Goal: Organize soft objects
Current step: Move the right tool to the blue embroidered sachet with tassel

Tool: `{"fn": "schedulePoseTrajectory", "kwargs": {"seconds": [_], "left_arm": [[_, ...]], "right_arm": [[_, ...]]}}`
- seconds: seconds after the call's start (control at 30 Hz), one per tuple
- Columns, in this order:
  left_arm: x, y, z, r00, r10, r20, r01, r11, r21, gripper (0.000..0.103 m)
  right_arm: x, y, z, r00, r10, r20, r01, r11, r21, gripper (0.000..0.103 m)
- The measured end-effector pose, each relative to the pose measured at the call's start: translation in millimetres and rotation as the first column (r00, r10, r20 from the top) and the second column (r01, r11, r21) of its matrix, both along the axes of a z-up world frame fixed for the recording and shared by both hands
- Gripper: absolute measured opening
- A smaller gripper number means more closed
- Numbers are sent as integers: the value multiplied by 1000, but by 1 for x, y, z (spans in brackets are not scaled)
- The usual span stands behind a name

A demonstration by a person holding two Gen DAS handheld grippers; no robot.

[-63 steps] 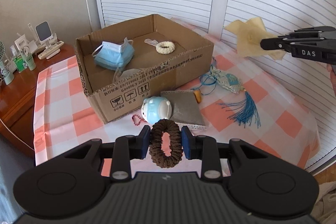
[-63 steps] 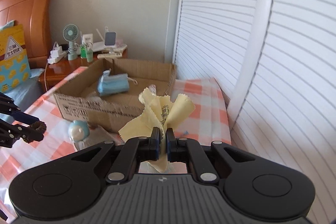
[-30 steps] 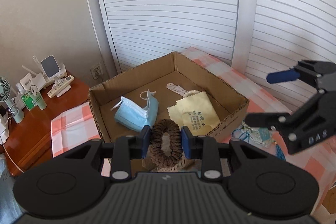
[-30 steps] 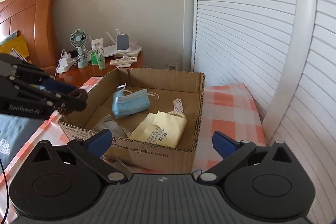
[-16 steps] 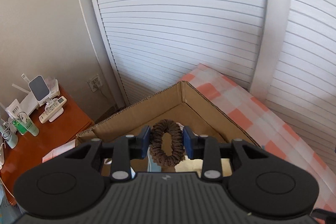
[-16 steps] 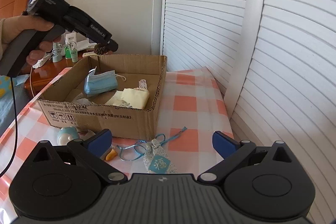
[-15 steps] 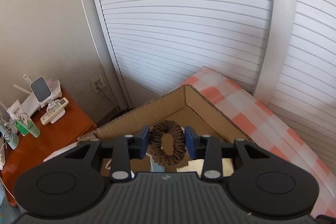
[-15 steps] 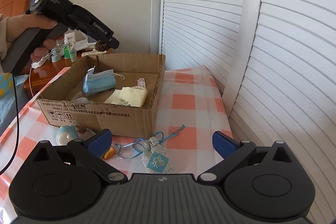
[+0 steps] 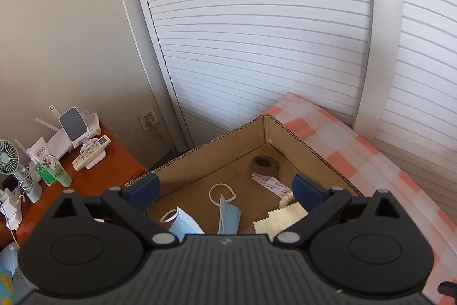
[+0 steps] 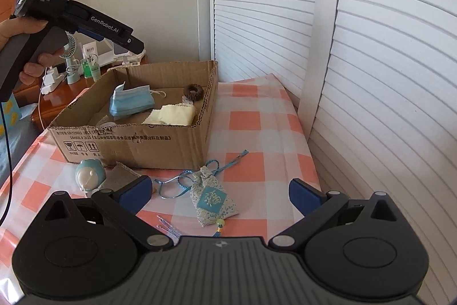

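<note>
The left hand-held gripper (image 9: 225, 187), whose jaws have just been opening, is spread wide and empty over the box (image 9: 288, 130), the brown hair tie (image 9: 264, 164) lies inside, so lift away gently.

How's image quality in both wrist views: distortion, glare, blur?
Left wrist: strong fisheye bowing of the louvered doors, dark vignette corners, sharp; brown scrunchie sits in the shaded far corner of the cardboard box. Right wrist: same bowing, bright daylight, mild sheen on the checked tablecloth, sachet crisp, no motion blur.
</note>
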State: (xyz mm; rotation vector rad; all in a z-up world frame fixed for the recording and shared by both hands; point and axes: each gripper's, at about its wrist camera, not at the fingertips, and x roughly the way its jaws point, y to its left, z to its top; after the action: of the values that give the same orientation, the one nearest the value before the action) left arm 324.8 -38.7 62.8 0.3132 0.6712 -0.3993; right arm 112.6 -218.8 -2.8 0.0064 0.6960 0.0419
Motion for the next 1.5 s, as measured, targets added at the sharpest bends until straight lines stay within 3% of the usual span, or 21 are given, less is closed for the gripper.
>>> {"fn": "schedulePoseTrajectory", "kwargs": {"seconds": [0.33,0.7,0.87,1.0,1.27,1.5], "left_arm": [[-73,21,10,999,-31,34,31,1000,7,100],[-142,39,-10,998,-47,-45,46,999,-20,100],[-166,44,-25,998,-7,-61,4,999,-47,101],[-178,50,-33,997,41,-65,-48,993,-109,102],[-188,54,-61,987,142,-74,-152,977,-149,102],[-182,59,-87,975,192,-115,-206,971,-125,102]], "right_arm": [[-19,15,11,999,30,30,-30,999,17,103],[-33,22,15,997,53,56,-55,998,21,103],[-34,15,13,998,38,49,-40,999,27,103],[-31,9,7,999,16,36,-17,999,33,103],[-14,5,-21,999,-15,-40,15,1000,9,103],[7,8,-50,992,-19,-127,18,1000,-14,103]]}}
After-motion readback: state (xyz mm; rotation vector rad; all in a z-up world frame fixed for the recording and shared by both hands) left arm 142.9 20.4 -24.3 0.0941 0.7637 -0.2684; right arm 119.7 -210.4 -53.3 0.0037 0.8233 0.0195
